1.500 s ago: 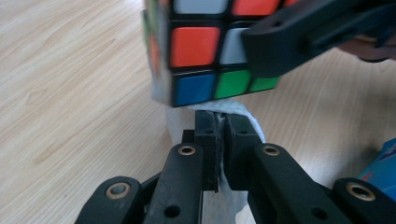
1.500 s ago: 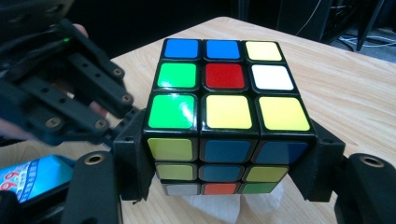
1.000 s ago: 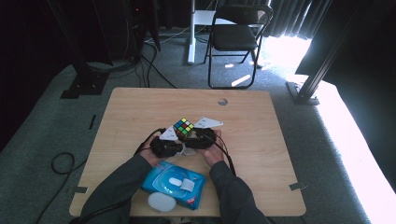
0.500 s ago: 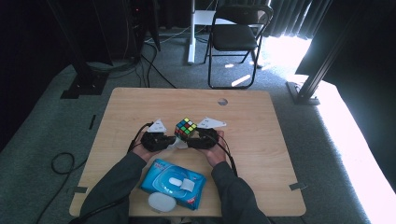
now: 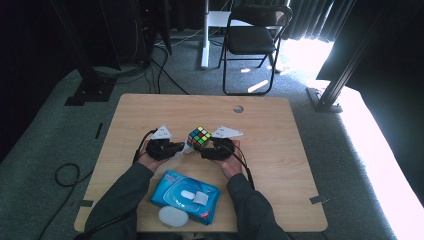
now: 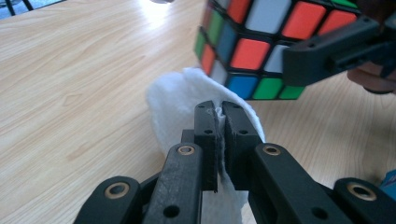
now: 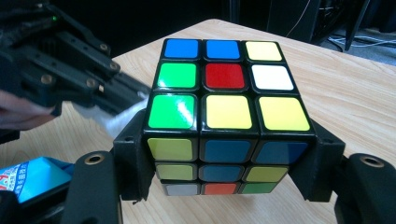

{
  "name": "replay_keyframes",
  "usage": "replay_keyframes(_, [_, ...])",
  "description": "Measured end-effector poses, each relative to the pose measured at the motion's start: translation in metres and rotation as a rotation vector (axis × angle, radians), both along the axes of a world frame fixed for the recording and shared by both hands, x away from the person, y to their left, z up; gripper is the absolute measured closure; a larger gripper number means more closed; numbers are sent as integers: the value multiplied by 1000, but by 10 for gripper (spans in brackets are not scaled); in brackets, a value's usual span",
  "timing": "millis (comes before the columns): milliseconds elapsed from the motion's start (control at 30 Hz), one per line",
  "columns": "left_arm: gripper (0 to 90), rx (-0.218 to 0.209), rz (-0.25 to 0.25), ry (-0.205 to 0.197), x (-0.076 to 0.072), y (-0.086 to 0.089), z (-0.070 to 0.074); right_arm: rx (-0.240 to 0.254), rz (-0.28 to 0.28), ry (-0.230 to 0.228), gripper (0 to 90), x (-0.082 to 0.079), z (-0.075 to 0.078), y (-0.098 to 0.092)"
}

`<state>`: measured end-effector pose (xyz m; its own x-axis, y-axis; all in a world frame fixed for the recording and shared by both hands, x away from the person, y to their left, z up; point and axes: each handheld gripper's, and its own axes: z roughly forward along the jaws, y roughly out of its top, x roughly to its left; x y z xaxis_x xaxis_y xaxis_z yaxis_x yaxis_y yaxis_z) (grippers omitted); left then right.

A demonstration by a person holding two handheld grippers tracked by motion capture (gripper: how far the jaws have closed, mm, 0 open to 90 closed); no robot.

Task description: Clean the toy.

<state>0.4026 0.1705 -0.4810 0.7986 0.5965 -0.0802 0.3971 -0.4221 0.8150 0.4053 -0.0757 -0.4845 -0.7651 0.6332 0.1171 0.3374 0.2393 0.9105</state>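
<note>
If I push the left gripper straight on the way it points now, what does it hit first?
Probably the multicoloured puzzle cube held in the right gripper. The left gripper, shut on a white wipe, points at the cube's lower corner; the wipe's edge would likely touch first, though depth is unclear.

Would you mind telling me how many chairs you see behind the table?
1. A black folding chair stands on the carpet beyond the table's far edge, right of a white post. The dark background may hide others.
</note>
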Motion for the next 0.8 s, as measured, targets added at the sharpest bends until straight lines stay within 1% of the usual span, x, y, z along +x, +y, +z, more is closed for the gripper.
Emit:
replay_keyframes(67, [855,7,-11,1,-1,-3,-1,-3,-4,-5,341,0,1,1])
replay_keyframes(300, [854,19,-50,-6,-5,-12,-2,8,2,-8,341,1,4,5])
replay_keyframes(467, [855,45,-100,-10,-10,-24,-2,14,7,-8,341,1,5,9])
replay_keyframes(633, [854,66,-148,-10,-13,-35,-3,18,1,-8,341,2,5,9])
replay_keyframes(733, [854,88,-152,-15,-14,-37,-4,16,0,-9,341,2,6,8])
replay_keyframes(800, [853,100,-141,-17,-13,-35,-6,15,-3,-9,341,2,6,7])
